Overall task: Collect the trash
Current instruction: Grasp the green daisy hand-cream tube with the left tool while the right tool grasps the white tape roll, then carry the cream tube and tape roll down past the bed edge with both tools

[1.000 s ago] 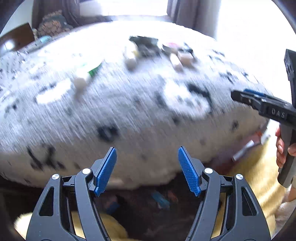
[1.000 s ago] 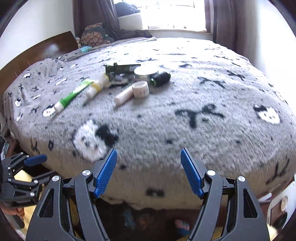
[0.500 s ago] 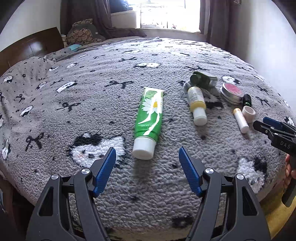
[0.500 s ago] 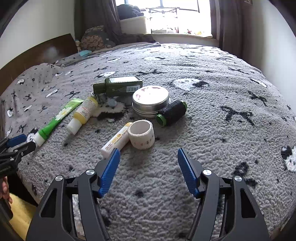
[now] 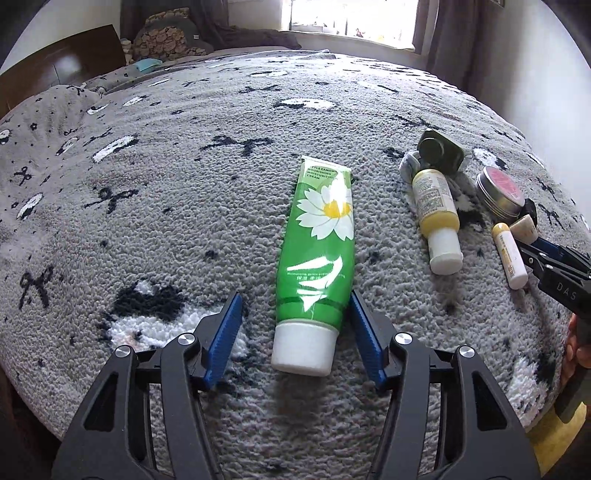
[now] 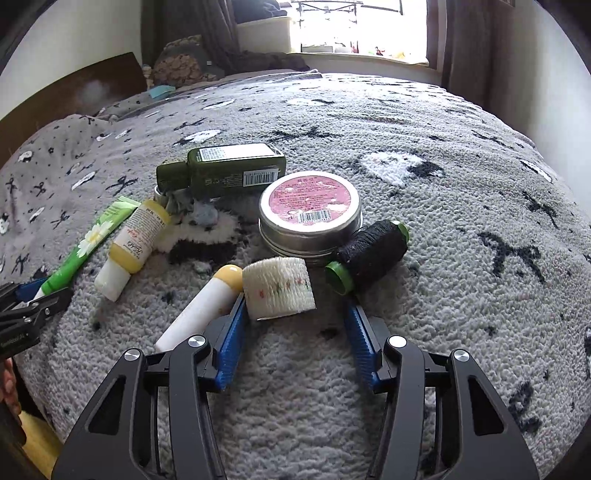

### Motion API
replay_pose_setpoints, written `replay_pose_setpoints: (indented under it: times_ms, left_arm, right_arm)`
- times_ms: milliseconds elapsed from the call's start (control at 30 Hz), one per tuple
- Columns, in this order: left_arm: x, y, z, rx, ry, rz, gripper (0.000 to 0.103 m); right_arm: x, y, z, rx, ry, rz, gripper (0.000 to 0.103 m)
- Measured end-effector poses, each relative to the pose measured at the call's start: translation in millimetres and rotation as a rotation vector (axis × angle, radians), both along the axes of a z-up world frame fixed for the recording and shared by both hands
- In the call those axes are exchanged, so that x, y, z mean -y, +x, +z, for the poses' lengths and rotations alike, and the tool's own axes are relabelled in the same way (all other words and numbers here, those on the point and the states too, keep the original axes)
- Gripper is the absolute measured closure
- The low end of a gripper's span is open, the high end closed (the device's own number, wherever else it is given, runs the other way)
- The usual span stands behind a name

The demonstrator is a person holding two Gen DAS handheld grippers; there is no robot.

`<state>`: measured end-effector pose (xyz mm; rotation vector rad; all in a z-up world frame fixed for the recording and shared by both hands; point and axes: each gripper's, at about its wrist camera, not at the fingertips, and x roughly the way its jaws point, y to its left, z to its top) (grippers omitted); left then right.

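Observation:
Several items lie on a grey patterned bedspread (image 5: 166, 192). My left gripper (image 5: 295, 332) is open, its jaws on either side of the white cap end of a green daisy cream tube (image 5: 317, 251). My right gripper (image 6: 293, 334) is open just short of a white tape roll (image 6: 279, 288), with its left jaw beside a white and yellow lip balm stick (image 6: 199, 306). Around them lie a yellow bottle (image 6: 133, 247), a dark green bottle (image 6: 225, 170), a round pink-lidded tin (image 6: 310, 210) and a black thread spool (image 6: 369, 254).
The bed's near edge runs just below both grippers. A dark wooden headboard (image 5: 62, 62) and pillows (image 5: 166, 37) are at the far left, a bright window (image 6: 362, 26) with curtains at the back. A yellow rug (image 5: 554, 435) lies on the floor at lower right.
Both grippers have come up from the bed's edge and moved in over the bedspread. The left has closed in around the green tube, the right up to the tape roll. Both stay open.

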<state>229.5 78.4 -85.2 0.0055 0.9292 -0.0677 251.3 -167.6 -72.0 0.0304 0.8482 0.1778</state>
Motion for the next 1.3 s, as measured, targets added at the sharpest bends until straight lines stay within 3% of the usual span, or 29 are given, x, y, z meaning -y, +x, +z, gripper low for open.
replay_pose_setpoints:
  times_ms: [233, 300, 567, 900, 1300]
  left_arm:
    - [5, 18, -2, -0.001, -0.005, -0.021, 0.058]
    - [6, 23, -3, -0.007, -0.012, -0.026, 0.063]
    - [6, 11, 2, -0.002, -0.016, -0.023, 0.066]
    - [29, -50, 23, 0.057, -0.05, -0.098, 0.066]
    - [74, -140, 63, 0.16, -0.112, -0.235, 0.066]
  right_arm:
    - [-6, 13, -1, -0.002, -0.02, 0.012, 0.061]
    - [-6, 13, -2, 0.0, -0.022, 0.015, 0.07]
    - [4, -4, 7, 0.024, 0.006, 0.02, 0.07]
    - [20, -54, 25, 0.077, 0.024, 0.056, 0.07]
    - [35, -145, 54, 0.17, 0.052, 0.077, 0.07]
